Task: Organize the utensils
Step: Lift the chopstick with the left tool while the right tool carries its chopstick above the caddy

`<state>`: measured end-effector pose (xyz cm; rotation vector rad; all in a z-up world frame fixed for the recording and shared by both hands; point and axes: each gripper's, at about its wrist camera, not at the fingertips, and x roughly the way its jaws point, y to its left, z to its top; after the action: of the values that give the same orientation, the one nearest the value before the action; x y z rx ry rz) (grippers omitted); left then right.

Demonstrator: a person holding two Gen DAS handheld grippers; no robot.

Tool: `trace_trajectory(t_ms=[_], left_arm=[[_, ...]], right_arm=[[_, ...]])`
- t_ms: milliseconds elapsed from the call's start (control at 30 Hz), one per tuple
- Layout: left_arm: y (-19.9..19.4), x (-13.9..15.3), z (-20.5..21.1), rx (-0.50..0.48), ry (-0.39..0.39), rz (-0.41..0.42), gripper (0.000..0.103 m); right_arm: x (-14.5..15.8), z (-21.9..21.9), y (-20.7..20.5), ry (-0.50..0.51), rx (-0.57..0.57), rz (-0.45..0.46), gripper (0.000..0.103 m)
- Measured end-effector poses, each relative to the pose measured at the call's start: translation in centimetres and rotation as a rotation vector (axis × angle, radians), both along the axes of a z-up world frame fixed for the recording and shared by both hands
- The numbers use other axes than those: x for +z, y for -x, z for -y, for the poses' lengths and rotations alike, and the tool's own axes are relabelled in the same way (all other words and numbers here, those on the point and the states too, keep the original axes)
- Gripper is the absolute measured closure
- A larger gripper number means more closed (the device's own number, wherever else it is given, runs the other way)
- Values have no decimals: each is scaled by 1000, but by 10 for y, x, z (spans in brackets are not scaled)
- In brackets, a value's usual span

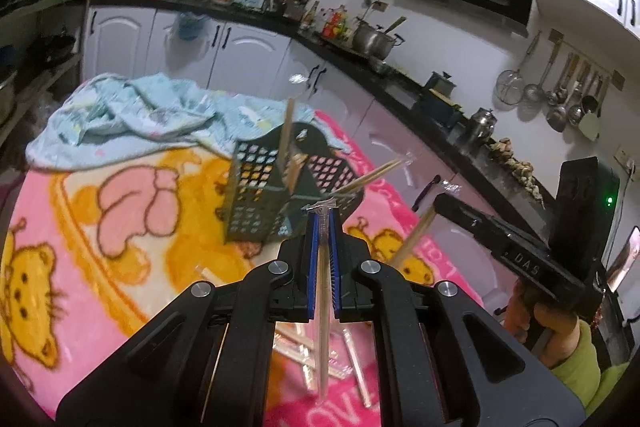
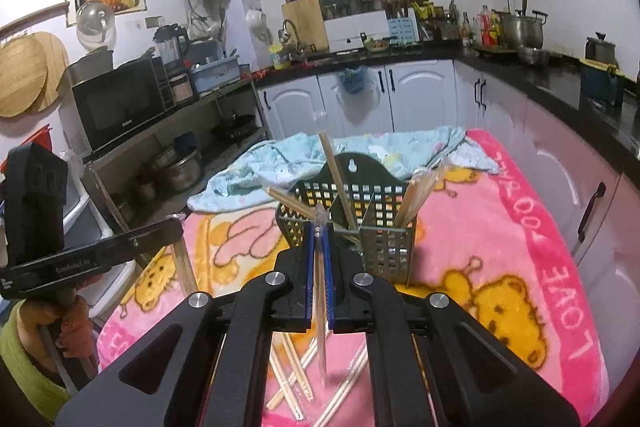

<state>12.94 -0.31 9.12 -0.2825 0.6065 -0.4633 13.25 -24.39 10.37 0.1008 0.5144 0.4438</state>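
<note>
Chopsticks: left gripper clamps one wrapped pair; right gripper clamps another, above caddy.

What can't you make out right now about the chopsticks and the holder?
- Left wrist view: the left gripper hides the upper end of its wrapped chopsticks.
- Right wrist view: the right gripper covers part of the loose chopsticks.
- Both views: inside of the holder unseen.
</note>
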Motion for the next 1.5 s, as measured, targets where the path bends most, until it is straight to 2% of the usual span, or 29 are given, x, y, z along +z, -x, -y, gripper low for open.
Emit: trace_trajectory(t_ms=[267, 833, 1300, 1500], left_arm=[[-11, 28, 25, -48, -2, 66, 100], [-28, 93, 58, -72, -9, 230, 100], [-45, 142, 63, -46, -20, 351, 100], [-56, 151, 63, -20, -30, 383, 100]], right_arm=[[21, 15, 8, -14, -38, 70, 98], [48, 43, 14, -72, -92, 156, 98], [85, 31, -1, -53, -65, 235, 98], [101, 23, -14, -48, -63, 280, 98]])
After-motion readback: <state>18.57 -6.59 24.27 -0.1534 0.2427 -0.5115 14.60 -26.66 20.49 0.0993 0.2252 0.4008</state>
